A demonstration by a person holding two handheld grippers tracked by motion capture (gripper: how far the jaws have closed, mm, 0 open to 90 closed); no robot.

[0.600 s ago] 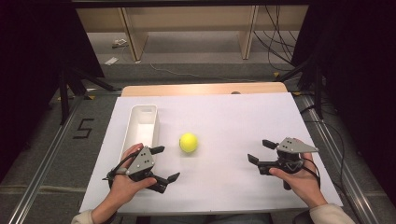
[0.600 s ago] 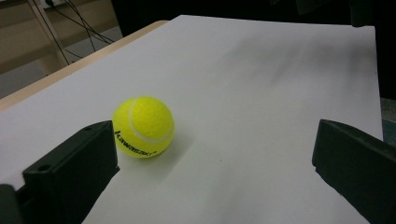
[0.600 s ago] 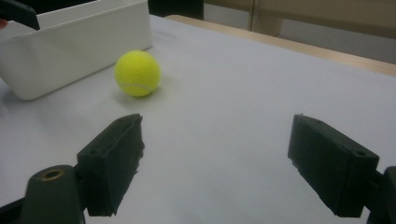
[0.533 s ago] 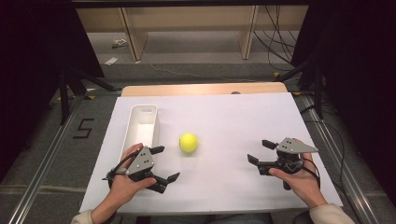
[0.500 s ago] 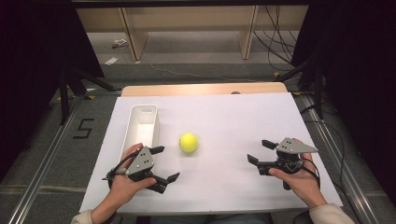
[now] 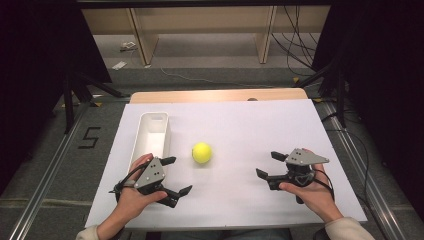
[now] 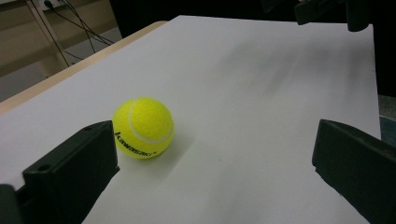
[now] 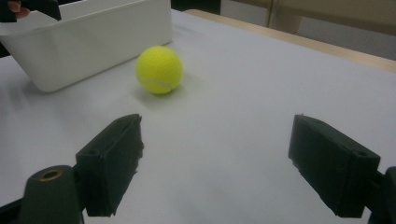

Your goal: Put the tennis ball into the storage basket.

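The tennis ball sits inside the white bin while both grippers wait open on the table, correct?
Not quite. The tennis ball lies on the white table cover beside the white bin, not inside it, as the high view shows. Both the left gripper and right gripper are open.

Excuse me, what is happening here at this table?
A person sits at a table with a white cover and holds a gripper in each hand. A yellow tennis ball lies free on the cover, beside a white tray. The left gripper is nearest to the ball, with its jaws open and nothing between them. The right gripper rests farther off, also open and empty. Neither touches the ball.
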